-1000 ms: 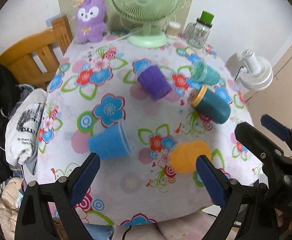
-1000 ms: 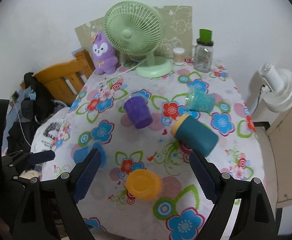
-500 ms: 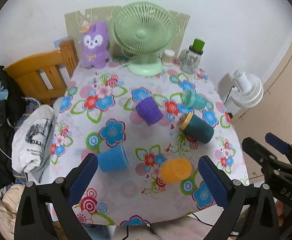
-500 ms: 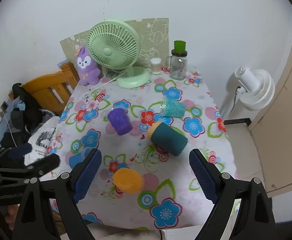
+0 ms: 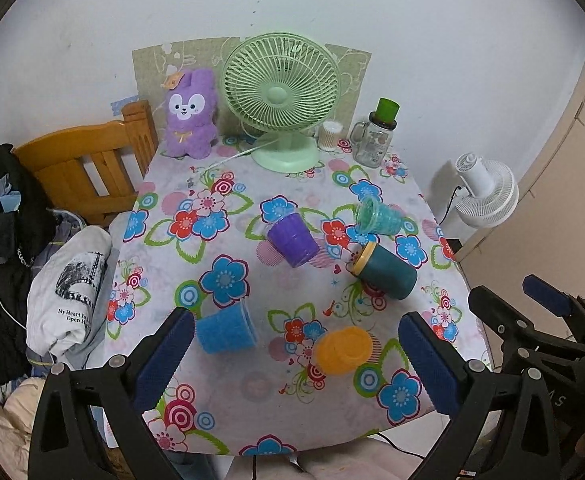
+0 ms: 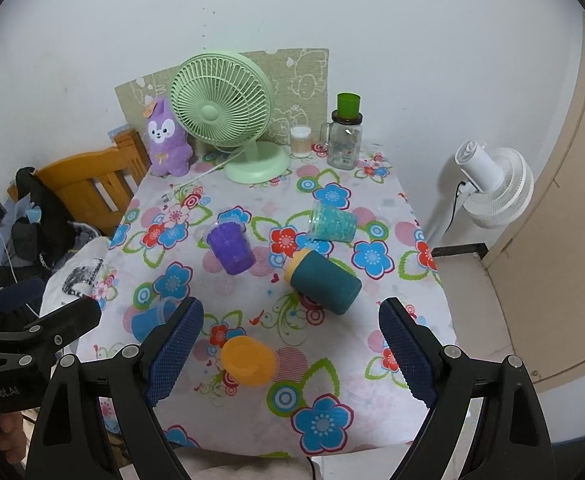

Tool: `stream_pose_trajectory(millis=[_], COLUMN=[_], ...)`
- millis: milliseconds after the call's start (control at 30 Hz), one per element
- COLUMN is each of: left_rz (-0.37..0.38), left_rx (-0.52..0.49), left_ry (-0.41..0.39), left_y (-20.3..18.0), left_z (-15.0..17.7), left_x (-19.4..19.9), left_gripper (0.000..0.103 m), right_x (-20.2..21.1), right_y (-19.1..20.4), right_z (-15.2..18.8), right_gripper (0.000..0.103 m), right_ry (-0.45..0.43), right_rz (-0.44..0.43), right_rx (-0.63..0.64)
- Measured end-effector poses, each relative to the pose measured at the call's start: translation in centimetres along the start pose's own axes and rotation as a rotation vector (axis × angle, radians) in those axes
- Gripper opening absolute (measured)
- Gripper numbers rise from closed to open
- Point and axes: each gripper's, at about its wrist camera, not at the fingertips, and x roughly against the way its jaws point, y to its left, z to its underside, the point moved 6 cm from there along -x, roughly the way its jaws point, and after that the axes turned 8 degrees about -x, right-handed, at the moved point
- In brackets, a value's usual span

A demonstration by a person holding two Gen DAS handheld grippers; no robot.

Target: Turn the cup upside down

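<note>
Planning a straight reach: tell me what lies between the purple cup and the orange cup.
Only bare floral tablecloth between purple cup and orange cup, in both views.

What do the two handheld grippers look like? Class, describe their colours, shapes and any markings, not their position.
Both the left gripper and right gripper are matte black plastic clamps with angular, triangular-framed arms and silver screws at the joints. Each finger ends in a dark blue, finely textured pad. White lettering, only partly legible, is printed on the bodies. No cables or sleeves are clearly visible.
</note>
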Motion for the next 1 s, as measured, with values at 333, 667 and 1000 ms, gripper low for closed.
stream_pose_trajectory(millis=[333, 667, 1000], left_rz=[-0.004, -0.008, -0.018], left_rx=[-0.003, -0.007, -0.01], left_ry=[-0.003, 0.008, 0.011], left_y=[-0.36, -0.38, -0.05], left_z=[0.02, 0.0, -0.01], left_x=[0.0, -0.17, -0.17], left_gripper=[0.103, 0.103, 0.103], right_x=[0.01, -0.35, -0.56], right_y=[0.18, 0.59, 0.69], right_z=[0.39, 0.34, 0.25], right_gripper=[0.091, 0.091, 0.091], right_ry=[0.007, 0.015, 0.02], right_rz=[-0.005, -0.014, -0.018], right_rx=[0.002, 0.001, 0.008])
